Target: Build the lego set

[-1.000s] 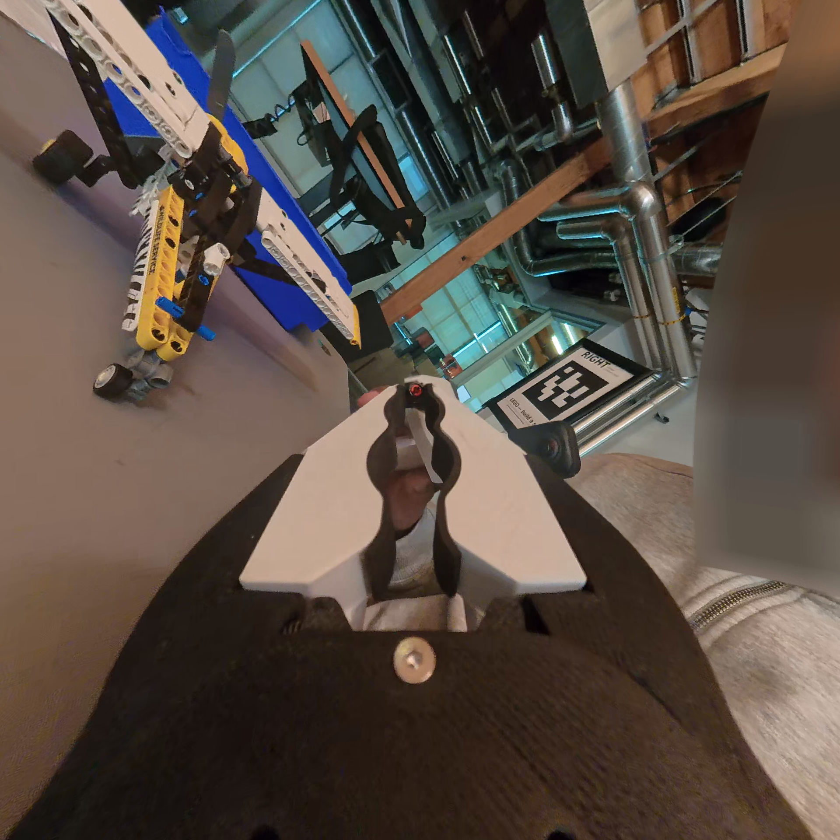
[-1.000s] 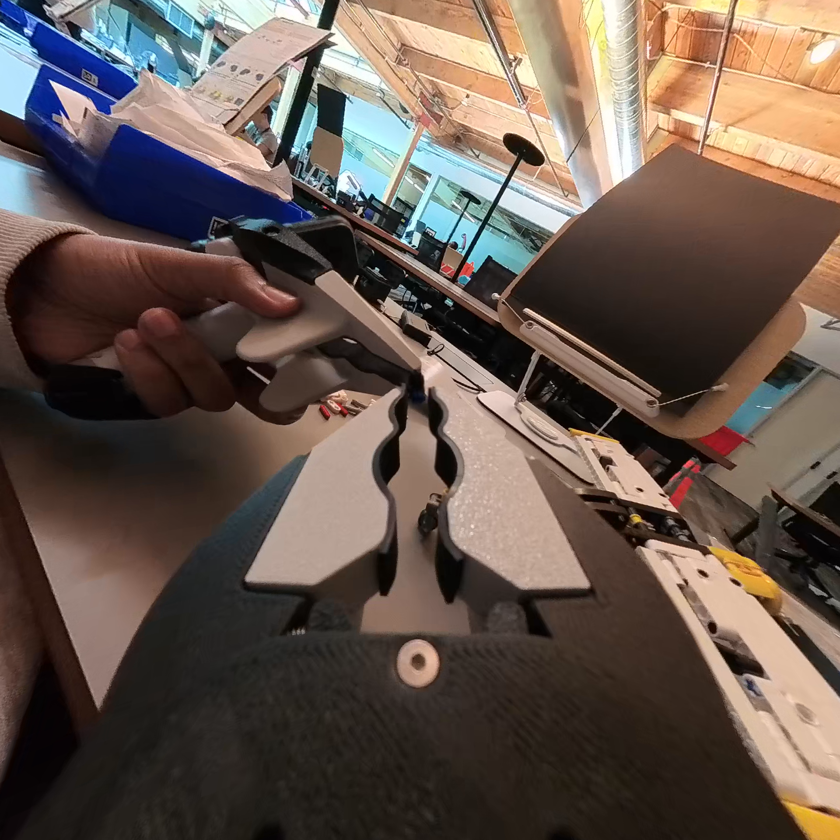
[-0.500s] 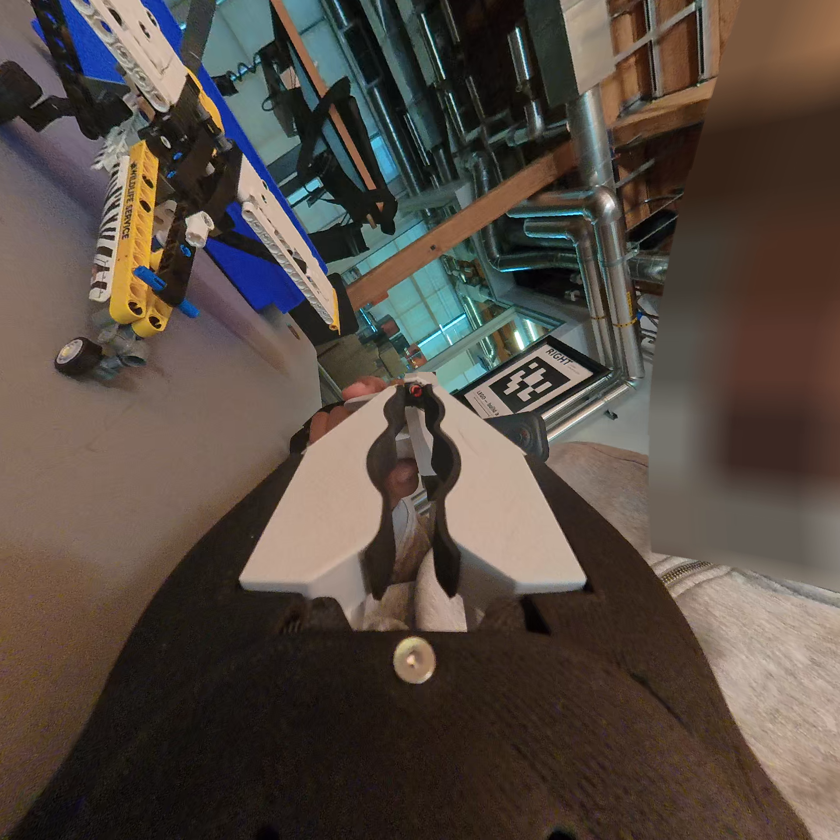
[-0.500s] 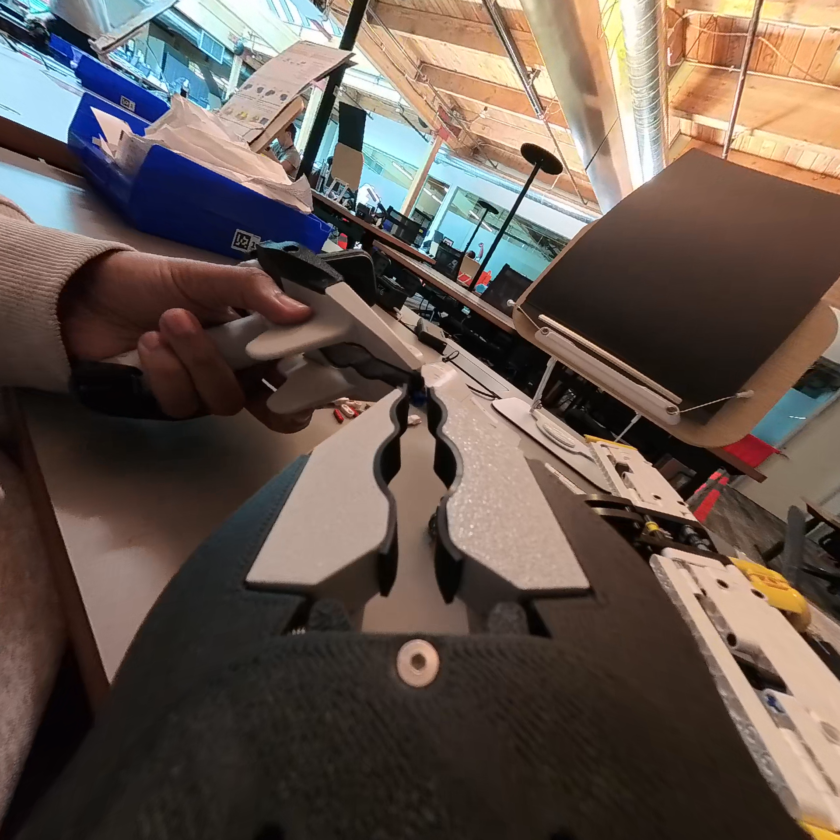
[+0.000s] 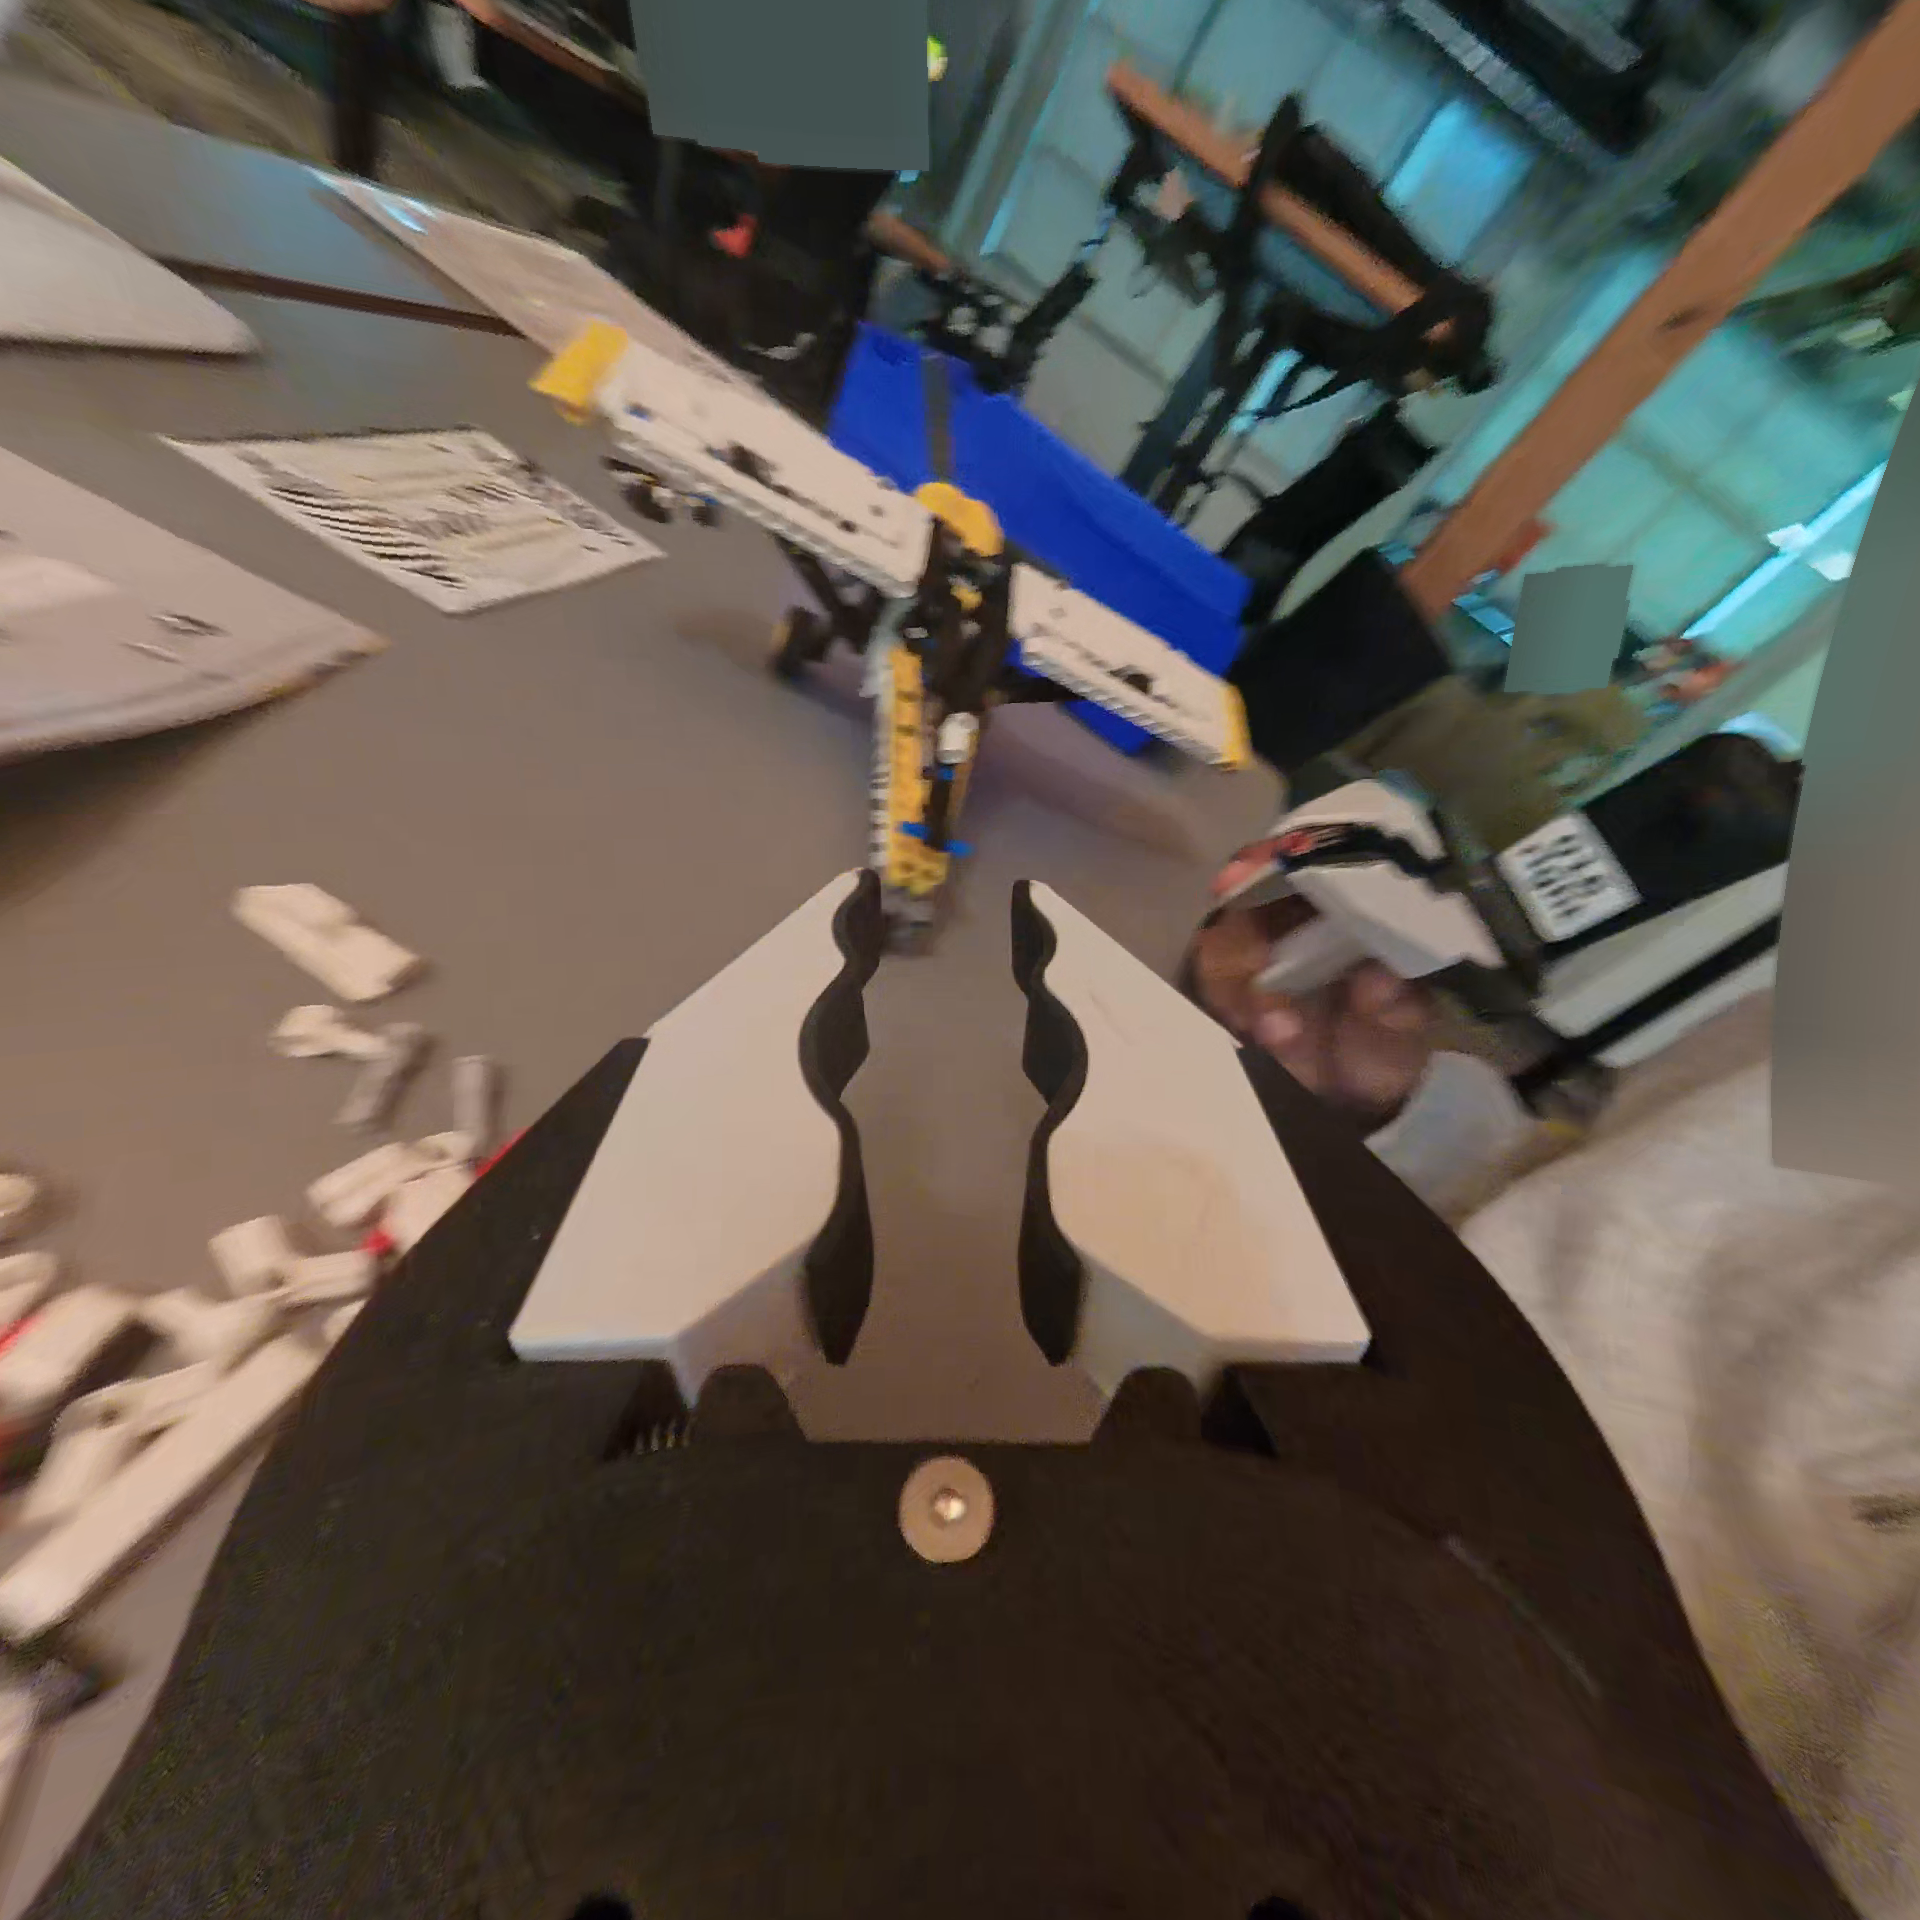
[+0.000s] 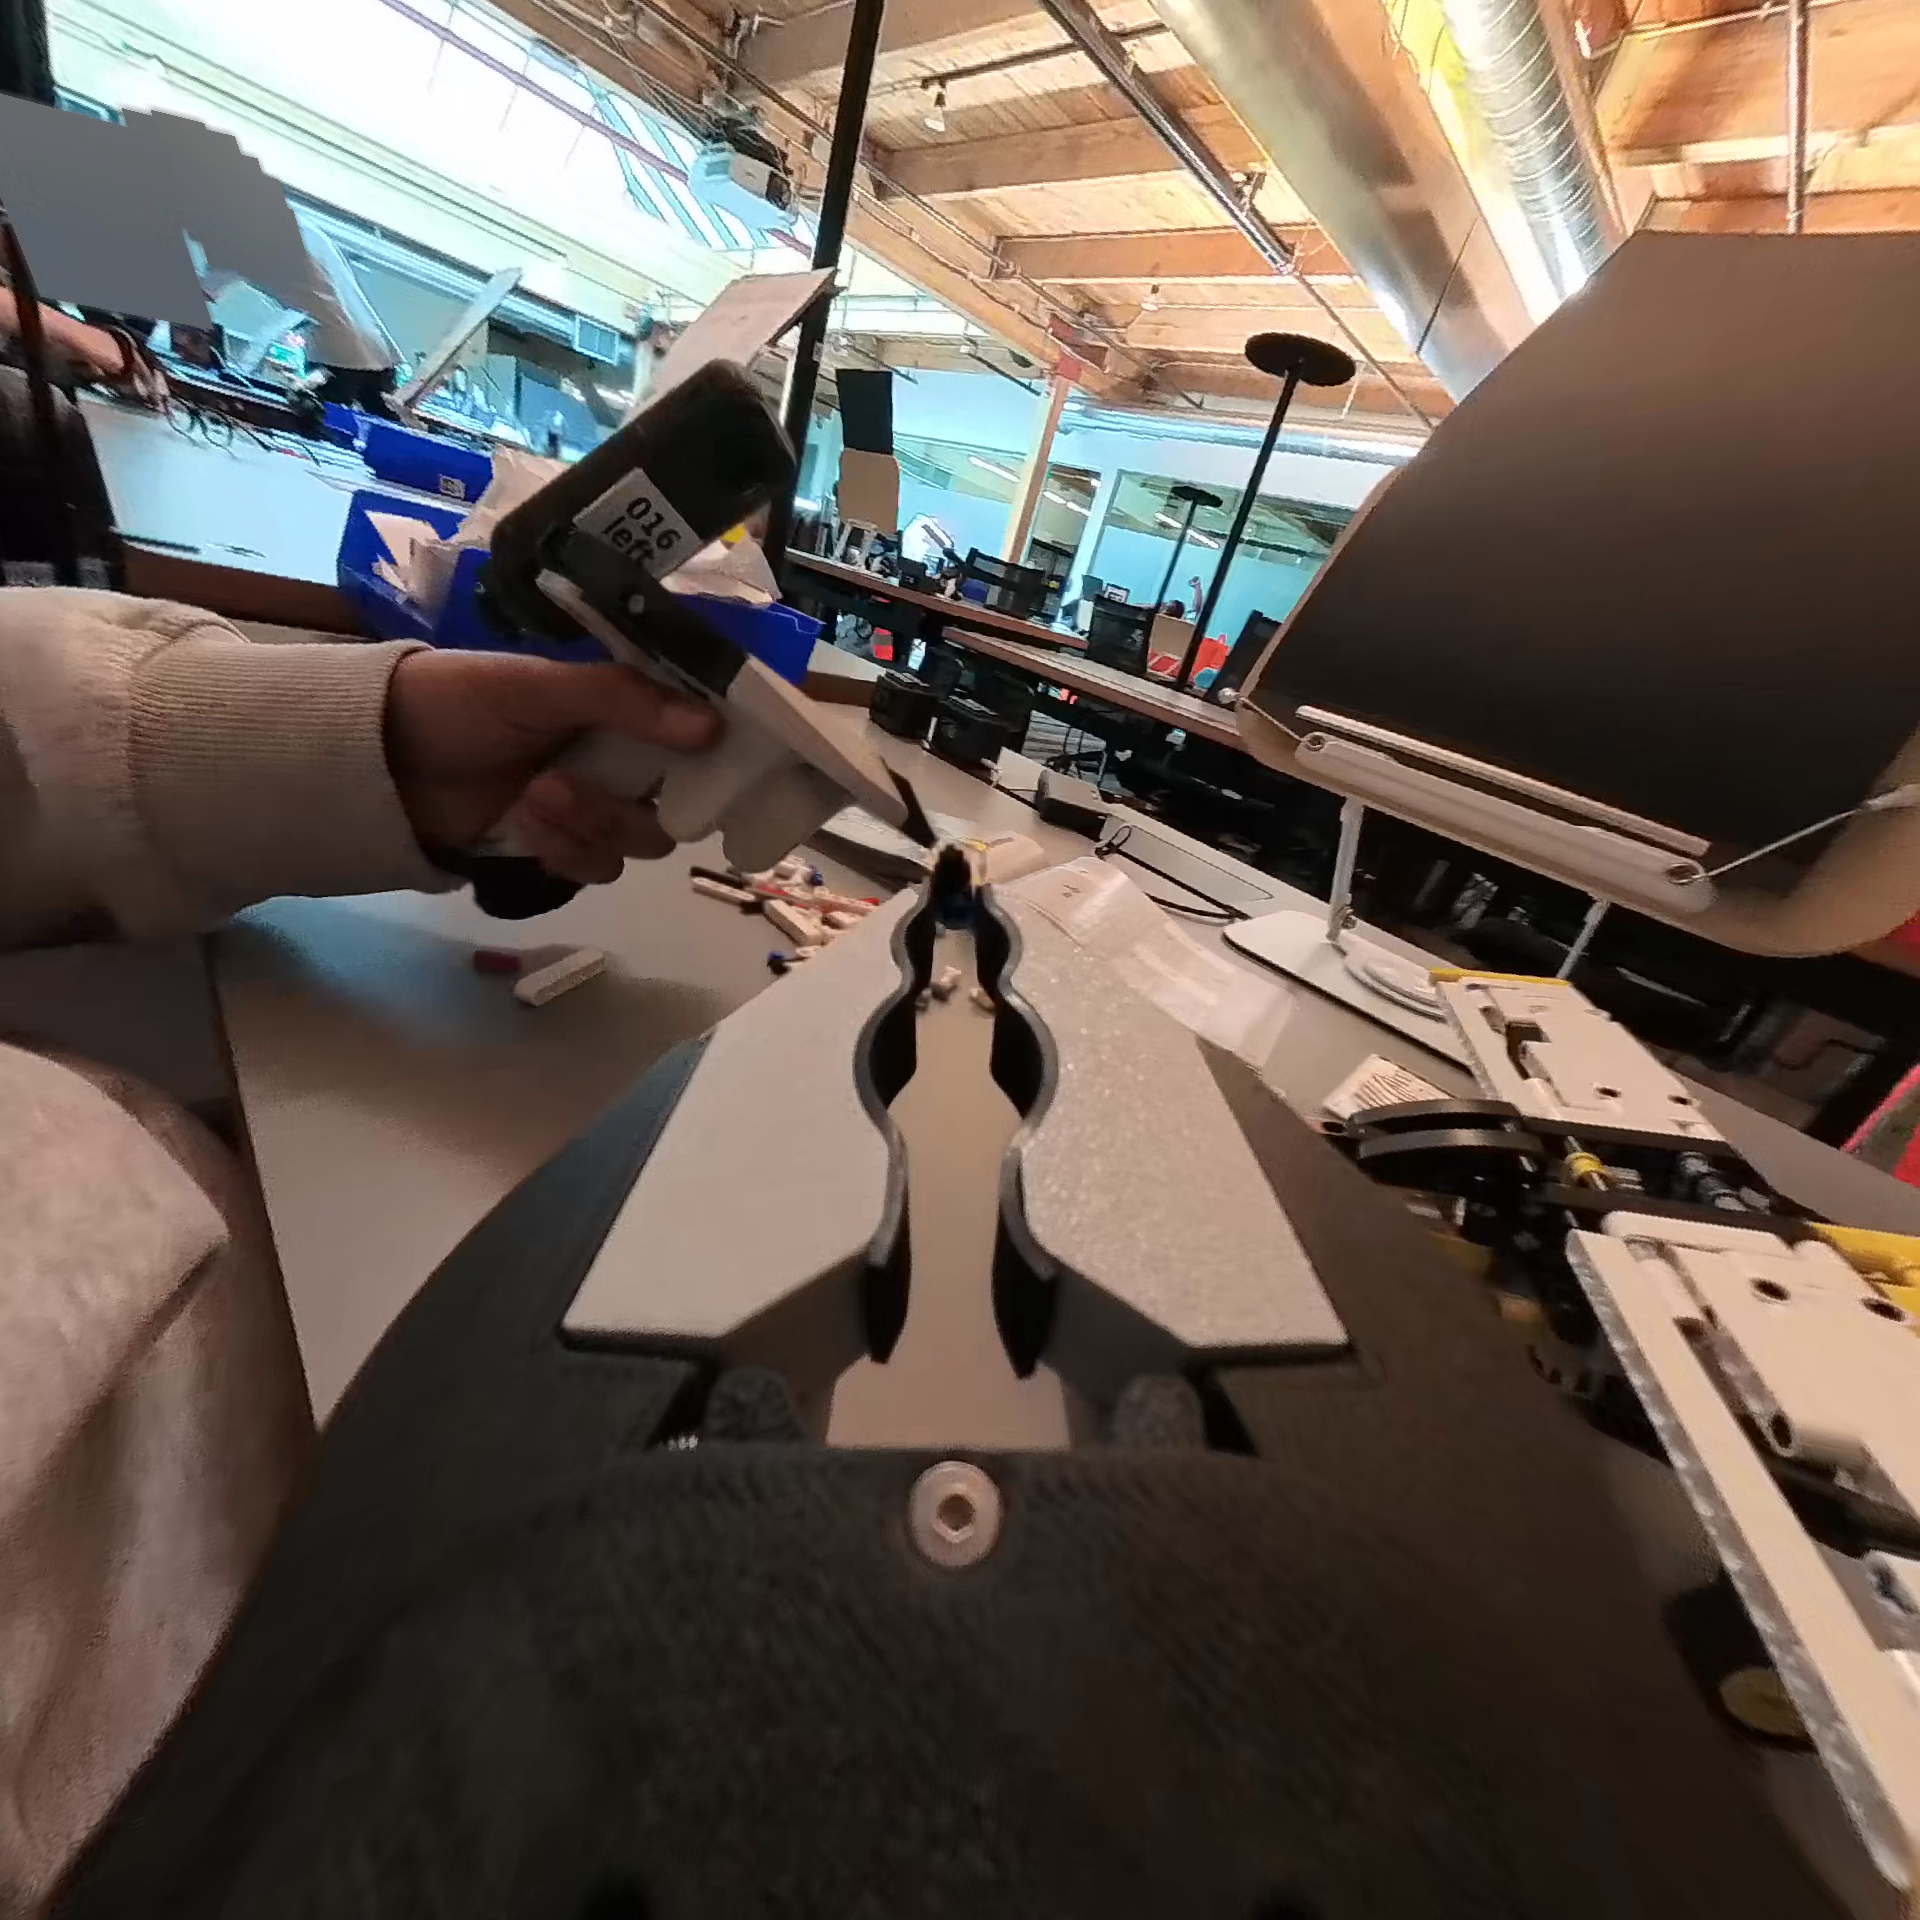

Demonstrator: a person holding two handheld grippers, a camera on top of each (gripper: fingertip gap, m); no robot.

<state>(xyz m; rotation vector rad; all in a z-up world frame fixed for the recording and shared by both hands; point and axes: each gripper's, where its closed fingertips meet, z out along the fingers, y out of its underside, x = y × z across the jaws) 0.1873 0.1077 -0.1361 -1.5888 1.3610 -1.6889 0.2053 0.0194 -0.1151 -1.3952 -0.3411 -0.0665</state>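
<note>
The Lego plane model [image 5: 935, 623], white wings on a yellow and black body, stands on the grey table [image 5: 582, 790] ahead of my left gripper [image 5: 940, 894]. That gripper is open and empty, above the table. My right gripper [image 6: 956, 888] is shut on a small blue piece [image 6: 953, 906] at its tips. The plane's wing [image 6: 1662, 1247] lies close on its right. The left gripper [image 6: 912, 821] shows in the right wrist view, held by a hand, tips just above the right gripper's. The right gripper [image 5: 1351, 904] shows to the left gripper's right.
Several loose white pieces [image 5: 343, 1049] lie at the left; more loose pieces [image 6: 800, 904] lie ahead of the right gripper. Paper sheets [image 5: 416, 509] lie at the back left. A blue bin [image 5: 1039, 499] stands behind the plane. A tablet on a stand [image 6: 1610, 520] is at the right. My right fingertips sit around 10 cm from my left ones. The plane's wing [image 6: 1662, 1247] sits 15 cm or so from the ends of my right fingers. It is also in sight in the left wrist view [image 5: 1039, 625]. The Lego plane model [image 5: 935, 623] lies around 15 cm away from my right fingertips.
My left gripper has opened and swung to face the table and the plane; the small piece it pinched is gone from its jaws. The right gripper stays shut, little moved.
</note>
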